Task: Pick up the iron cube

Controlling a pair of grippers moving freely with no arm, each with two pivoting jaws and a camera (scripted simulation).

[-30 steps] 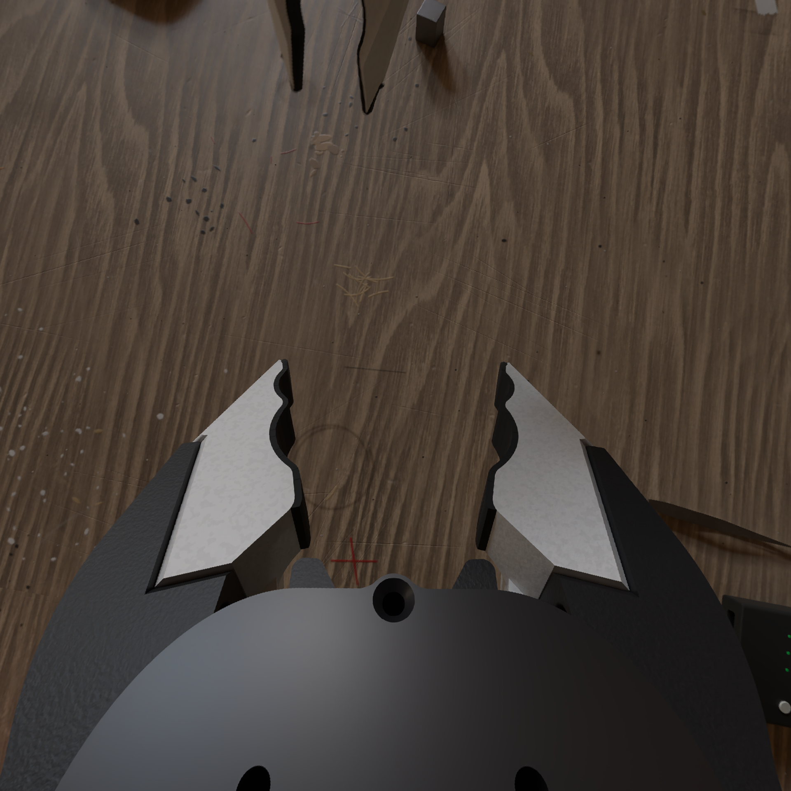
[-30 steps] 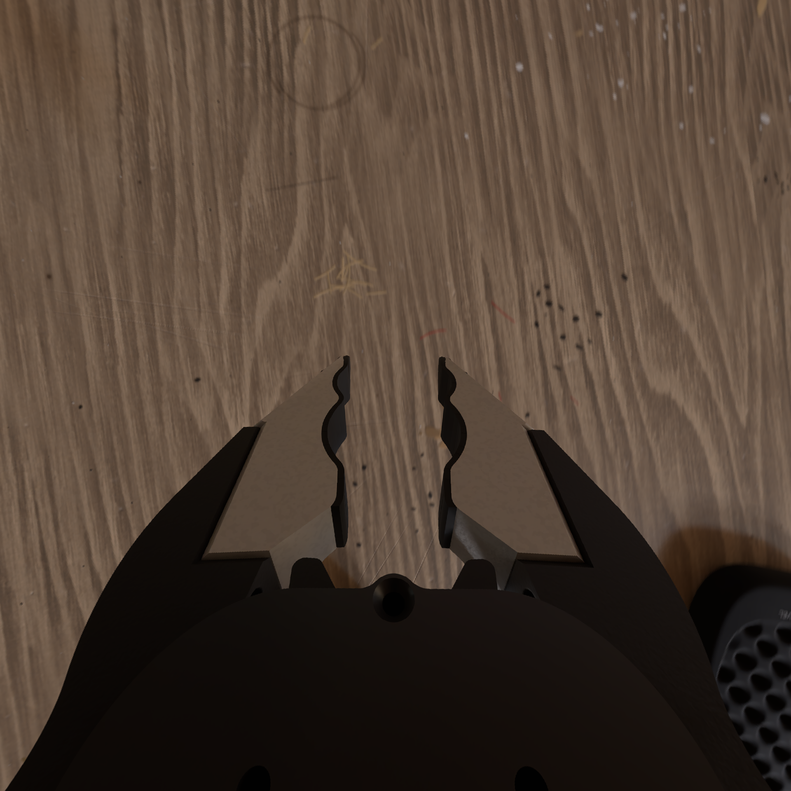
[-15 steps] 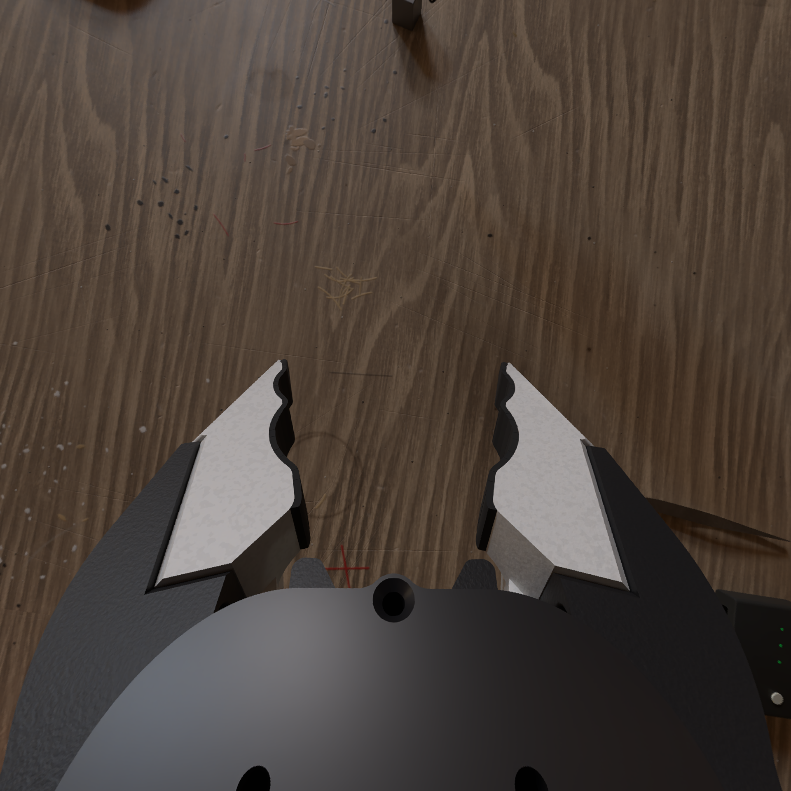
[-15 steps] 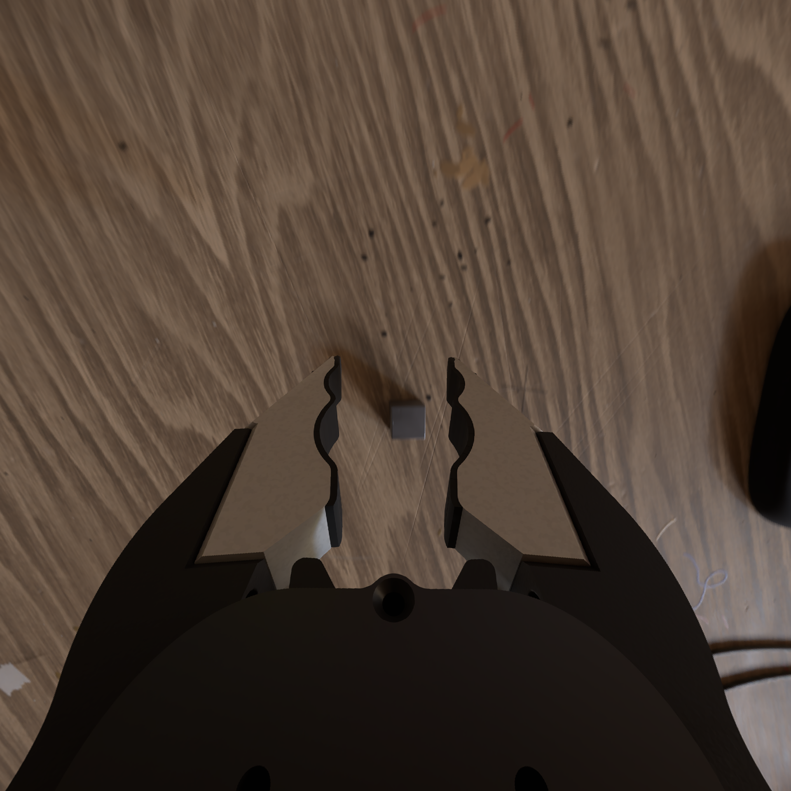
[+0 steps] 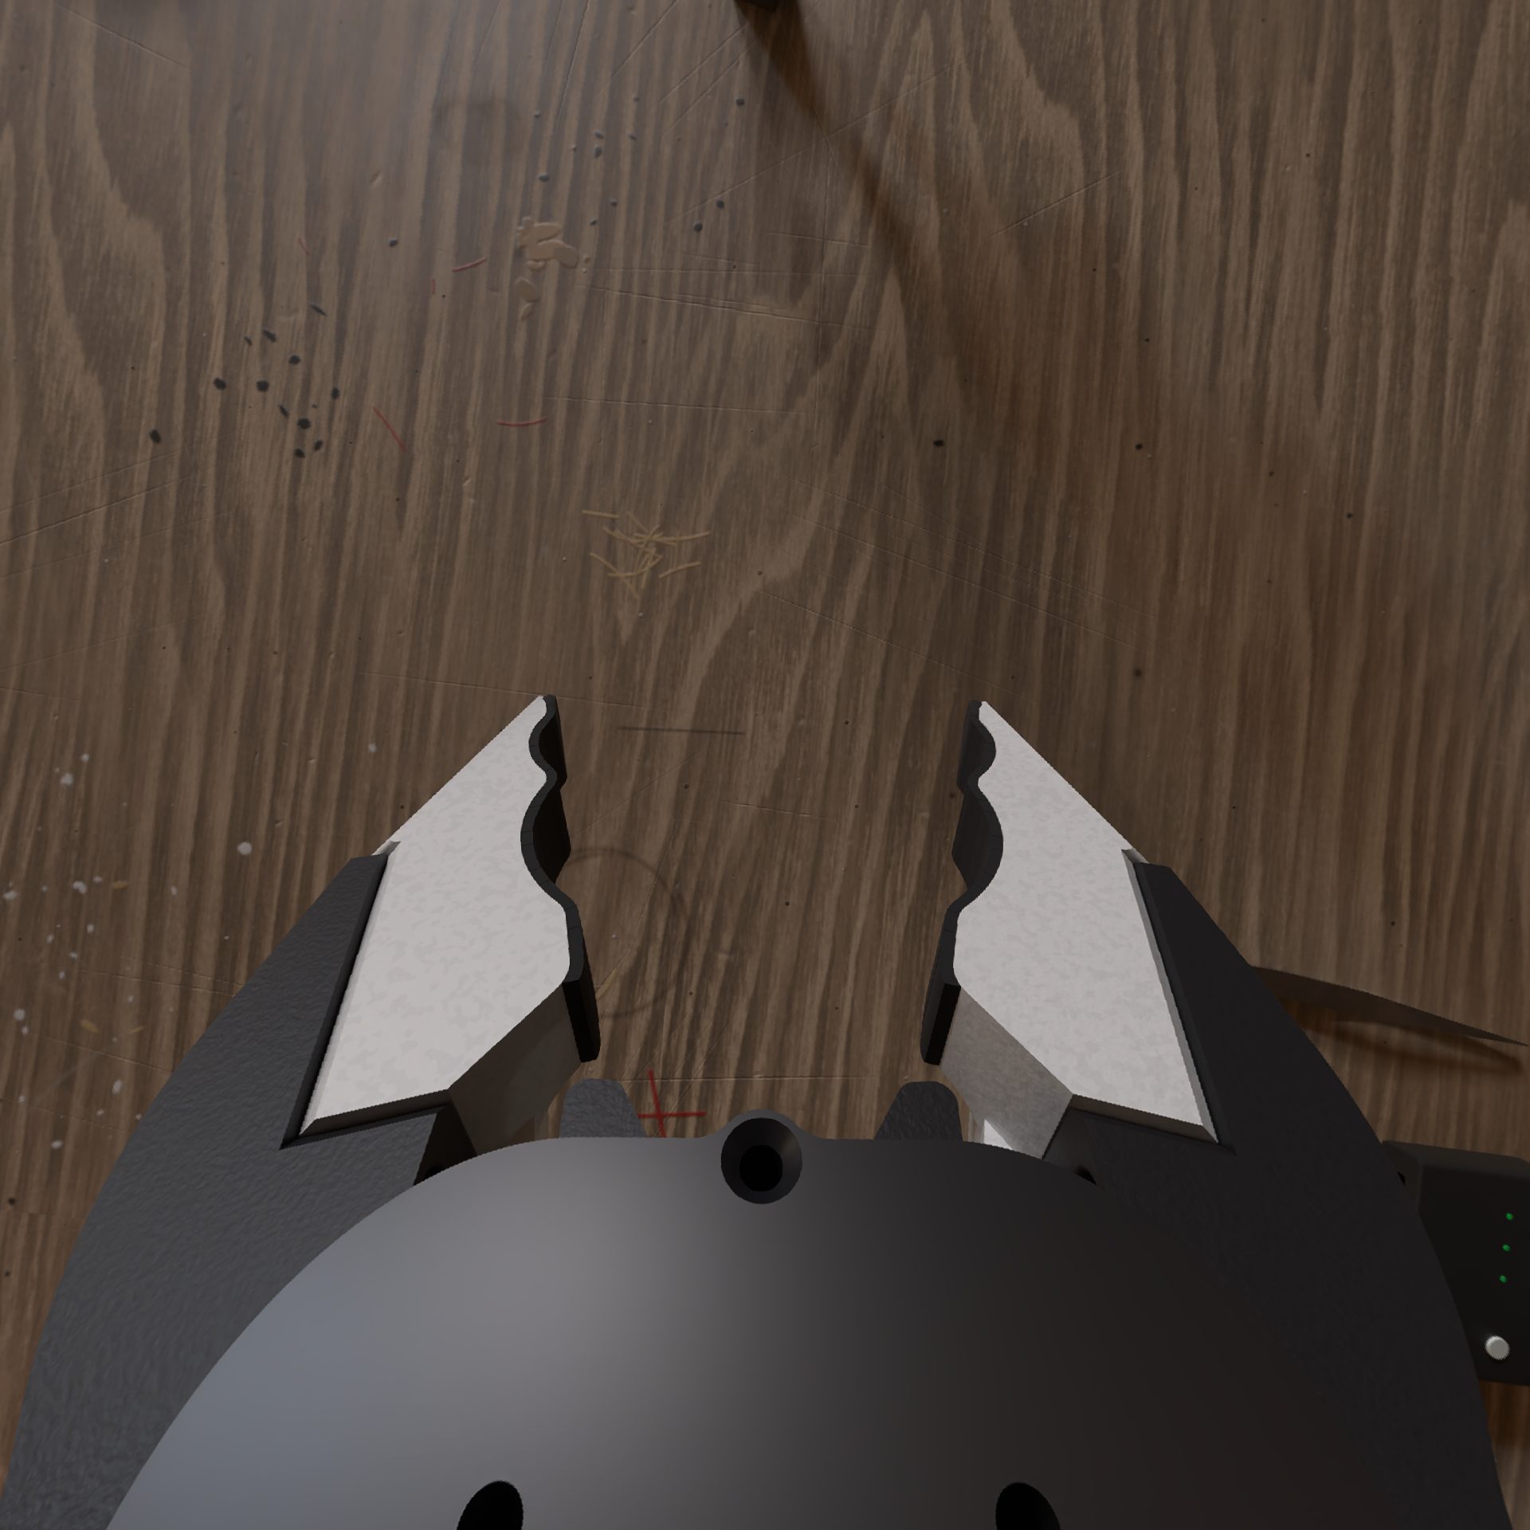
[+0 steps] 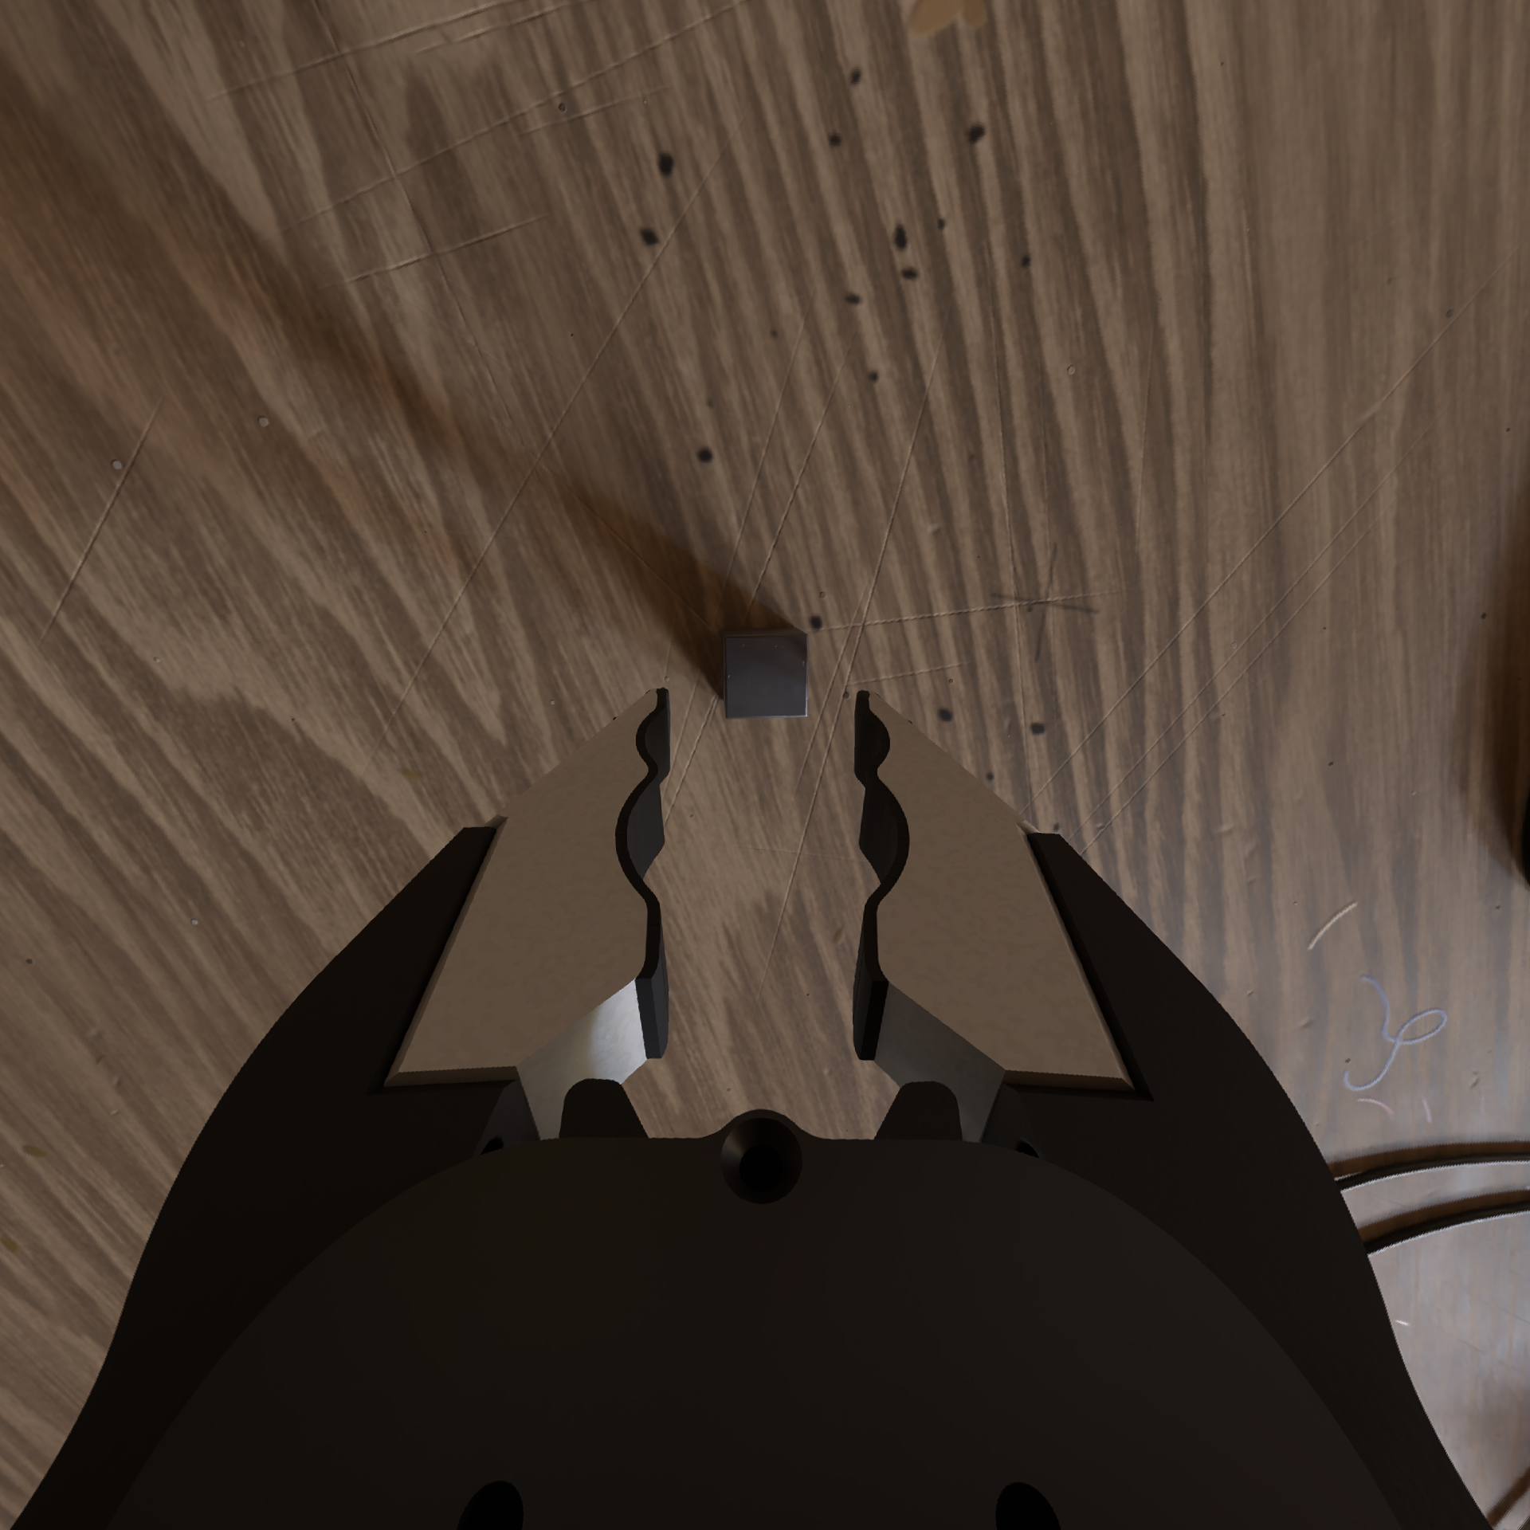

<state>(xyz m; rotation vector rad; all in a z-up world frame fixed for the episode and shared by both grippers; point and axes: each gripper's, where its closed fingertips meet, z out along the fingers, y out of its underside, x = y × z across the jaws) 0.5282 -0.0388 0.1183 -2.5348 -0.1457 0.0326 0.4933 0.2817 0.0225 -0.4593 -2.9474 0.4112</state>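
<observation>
The iron cube is small and dark grey and sits on the wooden table. In the right wrist view it lies just beyond the tips of my right gripper, centred on the gap between the fingers. My right gripper is open and empty, with its jaws moderately apart. My left gripper is open wide and empty above bare wood. At the top edge of the left wrist view a small dark corner shows, with a long shadow beside it; I cannot tell if it is the cube.
The table is brown wood with scratches and dark specks. A black box with green lights is at the left view's right edge, with a thin dark blade shape above it. Dark cables and a dark object lie at the right view's right edge.
My right gripper swung from bare wood to the cube, then drew back slightly so the cube now sits just beyond its tips. In the left wrist view the far objects slid up and out of frame.
</observation>
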